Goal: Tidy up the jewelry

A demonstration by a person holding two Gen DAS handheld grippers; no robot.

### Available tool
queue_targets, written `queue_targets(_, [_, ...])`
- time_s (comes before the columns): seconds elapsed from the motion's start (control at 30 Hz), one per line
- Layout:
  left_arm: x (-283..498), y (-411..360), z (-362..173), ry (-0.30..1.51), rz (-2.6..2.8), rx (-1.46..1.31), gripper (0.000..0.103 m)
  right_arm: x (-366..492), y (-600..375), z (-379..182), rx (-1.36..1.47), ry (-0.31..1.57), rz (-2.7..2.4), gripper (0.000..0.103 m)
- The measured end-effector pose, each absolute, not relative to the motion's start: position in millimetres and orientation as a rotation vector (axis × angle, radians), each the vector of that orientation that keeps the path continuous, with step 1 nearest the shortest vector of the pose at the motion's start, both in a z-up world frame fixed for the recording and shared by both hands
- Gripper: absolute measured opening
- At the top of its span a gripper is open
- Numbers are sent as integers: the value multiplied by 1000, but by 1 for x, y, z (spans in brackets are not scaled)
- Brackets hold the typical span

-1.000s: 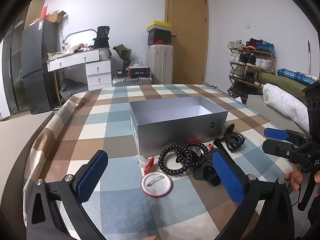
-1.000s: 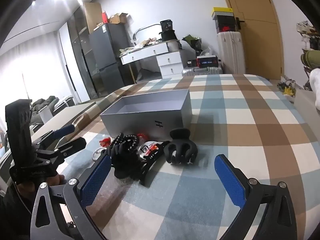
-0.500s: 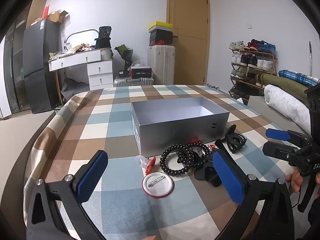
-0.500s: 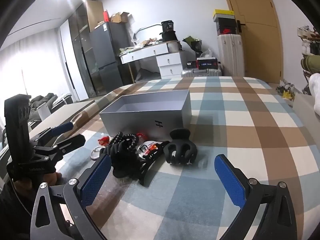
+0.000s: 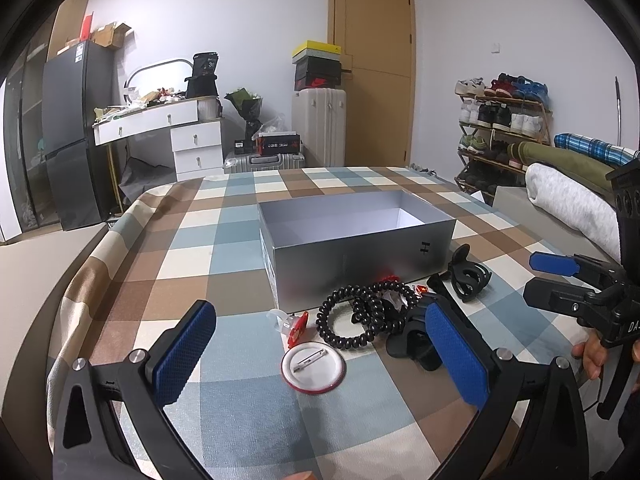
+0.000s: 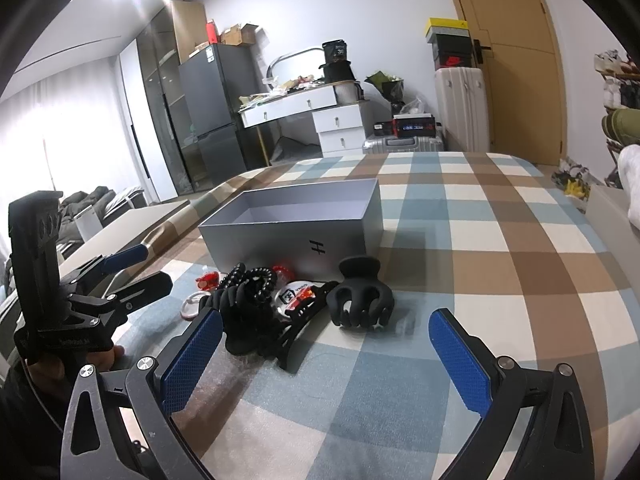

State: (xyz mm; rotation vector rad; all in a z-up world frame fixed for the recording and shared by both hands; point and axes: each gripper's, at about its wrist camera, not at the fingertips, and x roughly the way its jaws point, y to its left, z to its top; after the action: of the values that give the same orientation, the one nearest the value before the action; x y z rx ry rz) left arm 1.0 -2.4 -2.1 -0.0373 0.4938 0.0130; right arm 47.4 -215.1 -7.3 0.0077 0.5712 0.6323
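Table (image 5: pixel 224 240): covered by a checked cloth in blue, brown and cream; everything for the task lies on it.
Grey box (image 5: pixel 352 256): open-topped, rectangular, standing near the middle of the table; its inside shows bare as far as can be seen, and its near wall carries a small "H" mark.
Left gripper (image 5: pixel 316 354): jaws spread wide with nothing between the blue pads, hovering low over the near edge of the cloth, aimed at the pile in front of the box.
Right gripper (image 6: pixel 326 356): also spread wide and empty, pointed at the pile from the other side; in the left wrist view it shows at the right edge, held by a hand (image 5: pixel 592 354).
Jewelry pile: a loose cluster just in front of the box's near wall, apart from both grippers.
Large black hair claw (image 6: pixel 362 298): upright on its teeth at the right end of the pile, near the "H" mark.
Black spiral hair ties (image 5: pixel 360 314): coiled loops overlapping one another in the middle of the pile.
Second black clip (image 5: pixel 416 340): lying just beside the coils, partly hidden behind the left gripper's right pad.
Round pin badge (image 5: pixel 313 367): face down, pin clasp up, red rim, nearest to the left gripper.
Small red pieces (image 5: pixel 298 326): beside a clear plastic bit, left of the coils; too small to tell more.
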Motion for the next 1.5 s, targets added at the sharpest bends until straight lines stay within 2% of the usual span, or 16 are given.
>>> queue_targets(1.5, [1,-2,-3,495,10,-37,102,43,-216,-8,3,573,634,103])
